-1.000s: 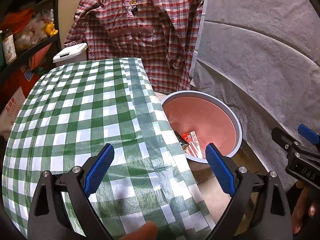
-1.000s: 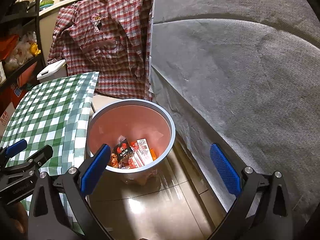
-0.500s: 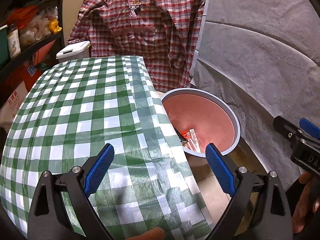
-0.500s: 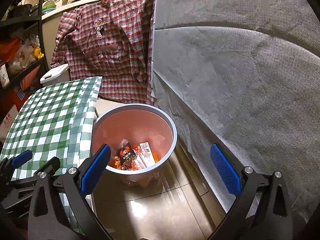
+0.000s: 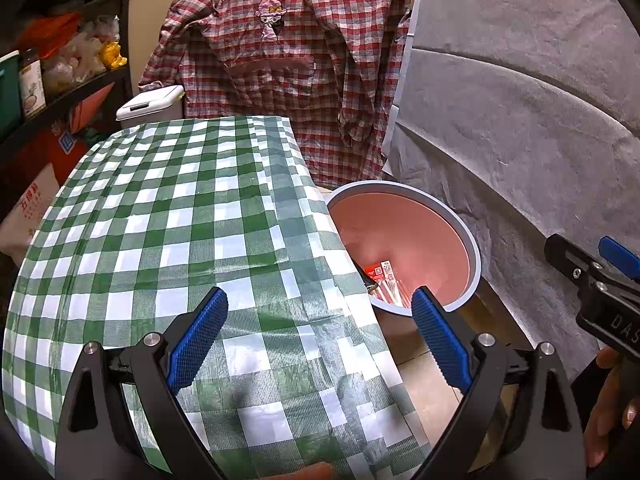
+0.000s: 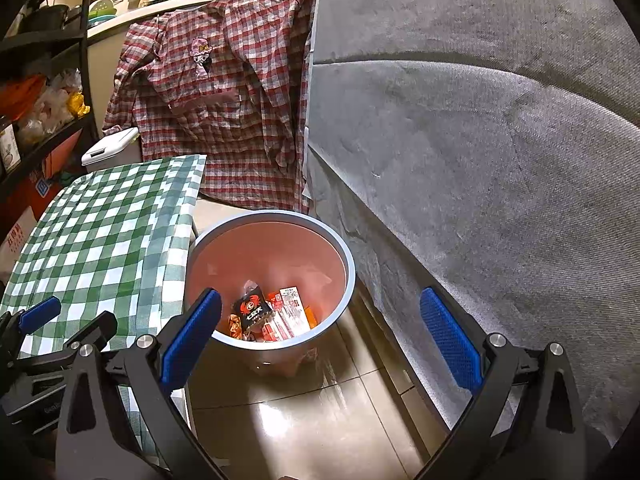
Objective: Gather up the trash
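A round bin [image 6: 344, 280] with a grey rim and pink liner stands on the floor beside the table; it also shows in the left wrist view [image 5: 472, 256]. Inside lie a black snack packet [image 6: 252, 310] and red and white wrappers [image 6: 288, 312], which also show in the left wrist view [image 5: 382, 280]. My left gripper [image 5: 318, 332] is open and empty over the table's right edge. My right gripper [image 6: 320, 332] is open and empty above the floor, near the bin.
A table with a green checked cloth [image 5: 160, 232] fills the left. A red plaid shirt [image 5: 288, 64] hangs behind. Grey fabric [image 6: 480, 160] covers the right side. A white lidded bin [image 5: 150, 104] and shelves [image 5: 52, 60] stand at the left.
Both grippers have drawn back and risen a little, so the bin and table look farther off. Both stay open and empty.
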A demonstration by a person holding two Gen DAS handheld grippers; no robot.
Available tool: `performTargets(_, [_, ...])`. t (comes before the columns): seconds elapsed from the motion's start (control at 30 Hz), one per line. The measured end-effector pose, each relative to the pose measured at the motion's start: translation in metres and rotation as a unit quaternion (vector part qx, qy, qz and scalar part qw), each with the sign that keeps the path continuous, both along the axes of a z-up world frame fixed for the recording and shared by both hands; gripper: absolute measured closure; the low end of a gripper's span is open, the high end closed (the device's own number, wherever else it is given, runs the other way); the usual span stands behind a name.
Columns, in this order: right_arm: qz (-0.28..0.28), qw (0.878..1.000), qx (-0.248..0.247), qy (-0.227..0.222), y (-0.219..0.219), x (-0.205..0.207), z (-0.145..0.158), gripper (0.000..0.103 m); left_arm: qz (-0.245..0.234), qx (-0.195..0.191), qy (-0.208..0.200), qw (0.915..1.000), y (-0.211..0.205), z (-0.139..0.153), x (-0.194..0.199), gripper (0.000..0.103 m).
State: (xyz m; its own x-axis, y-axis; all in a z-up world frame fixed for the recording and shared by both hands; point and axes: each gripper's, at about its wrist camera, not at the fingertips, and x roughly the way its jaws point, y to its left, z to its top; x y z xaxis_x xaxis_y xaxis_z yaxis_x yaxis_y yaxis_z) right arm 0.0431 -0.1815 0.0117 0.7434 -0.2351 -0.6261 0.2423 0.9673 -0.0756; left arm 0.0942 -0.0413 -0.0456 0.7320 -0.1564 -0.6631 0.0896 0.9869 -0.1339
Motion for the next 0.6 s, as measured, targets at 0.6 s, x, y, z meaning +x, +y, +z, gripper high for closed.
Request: performTargets(0.6, [0.000,1.000,0.000,0.000,0.0010,0.0004,0.0006,0.005,-0.002,0.002,0.000,1.0000,0.0011,-0.0010,-0.0009,0.012])
